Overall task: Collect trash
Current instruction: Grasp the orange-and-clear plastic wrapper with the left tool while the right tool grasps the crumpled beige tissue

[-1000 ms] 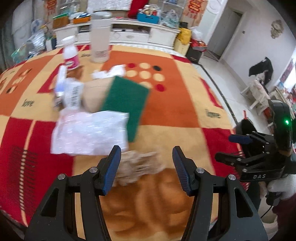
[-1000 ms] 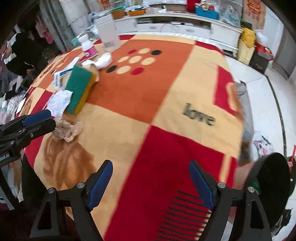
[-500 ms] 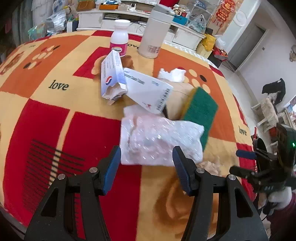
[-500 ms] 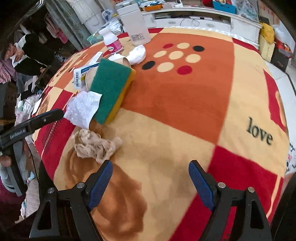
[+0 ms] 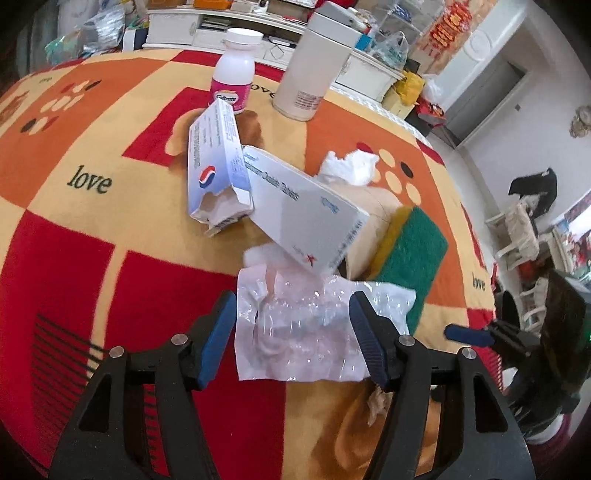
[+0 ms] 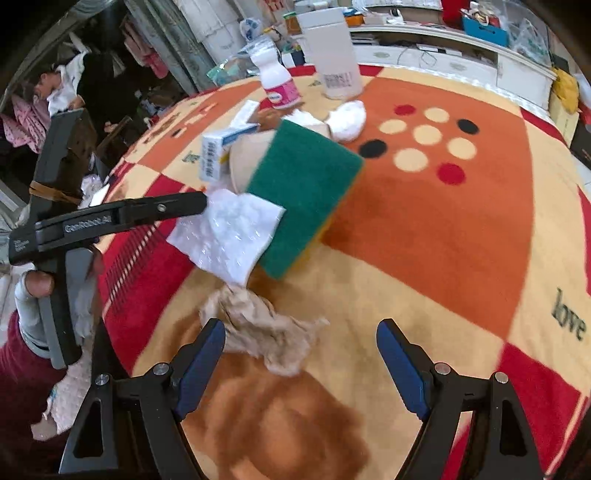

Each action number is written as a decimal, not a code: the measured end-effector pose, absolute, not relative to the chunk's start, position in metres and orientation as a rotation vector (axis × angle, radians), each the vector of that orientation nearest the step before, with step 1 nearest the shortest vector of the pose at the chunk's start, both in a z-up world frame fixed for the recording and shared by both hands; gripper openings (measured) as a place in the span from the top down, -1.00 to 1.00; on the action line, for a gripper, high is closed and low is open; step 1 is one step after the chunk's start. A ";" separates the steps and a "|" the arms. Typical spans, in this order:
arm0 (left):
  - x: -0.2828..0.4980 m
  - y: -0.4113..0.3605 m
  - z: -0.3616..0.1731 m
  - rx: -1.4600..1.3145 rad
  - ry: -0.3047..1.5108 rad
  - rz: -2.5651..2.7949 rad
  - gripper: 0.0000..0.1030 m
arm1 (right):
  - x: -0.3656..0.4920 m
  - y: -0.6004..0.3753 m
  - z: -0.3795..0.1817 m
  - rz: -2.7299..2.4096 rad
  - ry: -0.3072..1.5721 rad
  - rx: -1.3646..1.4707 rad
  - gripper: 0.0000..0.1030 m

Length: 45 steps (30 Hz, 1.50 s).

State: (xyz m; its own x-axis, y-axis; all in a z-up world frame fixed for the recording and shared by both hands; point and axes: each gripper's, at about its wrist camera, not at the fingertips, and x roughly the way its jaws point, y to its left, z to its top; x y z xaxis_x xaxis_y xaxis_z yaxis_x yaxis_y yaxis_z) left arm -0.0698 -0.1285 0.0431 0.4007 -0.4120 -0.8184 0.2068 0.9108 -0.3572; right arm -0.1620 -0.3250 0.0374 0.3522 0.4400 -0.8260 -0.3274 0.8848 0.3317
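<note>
A clear crumpled plastic wrapper (image 5: 306, 325) lies on the patterned cloth, and my open left gripper (image 5: 295, 336) straddles it from the near side. The wrapper also shows in the right wrist view (image 6: 229, 232). A crumpled brown paper napkin (image 6: 266, 332) lies just ahead of my open right gripper (image 6: 301, 365), close to its left finger. Two torn white medicine boxes (image 5: 218, 170) (image 5: 306, 221) and a white tissue wad (image 5: 351, 166) lie beyond the wrapper.
A green and yellow sponge (image 5: 410, 258) leans on a beige paper cup (image 6: 251, 158). A pink-labelled pill bottle (image 5: 234, 85) and a tall white canister (image 5: 314, 74) stand further back. White cabinets (image 5: 221, 26) line the far wall. The table edge drops off on the right.
My left gripper moved closer over the plastic wrapper, which now sits between its fingers. My right gripper swung left and forward toward the brown napkin. Both stay open.
</note>
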 end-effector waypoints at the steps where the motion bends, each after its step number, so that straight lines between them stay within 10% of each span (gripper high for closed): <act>1: -0.068 -0.127 0.041 -0.221 1.096 -0.396 -0.22 | -0.161 -0.321 0.037 0.503 1.101 0.115 -0.59; 4: -0.068 -0.129 0.034 -0.236 1.124 -0.413 -0.22 | -0.158 -0.306 0.032 0.522 1.093 0.074 -0.58; 7: -0.078 -0.131 0.035 -0.232 1.139 -0.426 -0.21 | -0.159 -0.298 0.022 0.540 1.124 0.038 -0.03; 16: -0.123 -0.152 0.037 -0.143 1.185 -0.483 -0.08 | -0.178 -0.327 0.036 0.495 1.099 -0.028 0.51; 25: -0.149 -0.165 0.044 -0.088 1.181 -0.503 -0.08 | -0.183 -0.370 0.035 0.415 1.126 0.054 0.52; 35: -0.148 -0.162 0.043 -0.106 1.181 -0.512 -0.08 | -0.187 -0.323 0.031 0.546 1.106 0.018 -0.30; 41: -0.151 -0.149 0.059 -0.090 1.128 -0.537 -0.11 | -0.183 -0.320 0.021 0.549 1.096 0.044 0.39; 45: -0.148 -0.151 0.065 -0.040 1.083 -0.540 -0.22 | -0.191 -0.341 0.032 0.507 1.094 0.016 0.42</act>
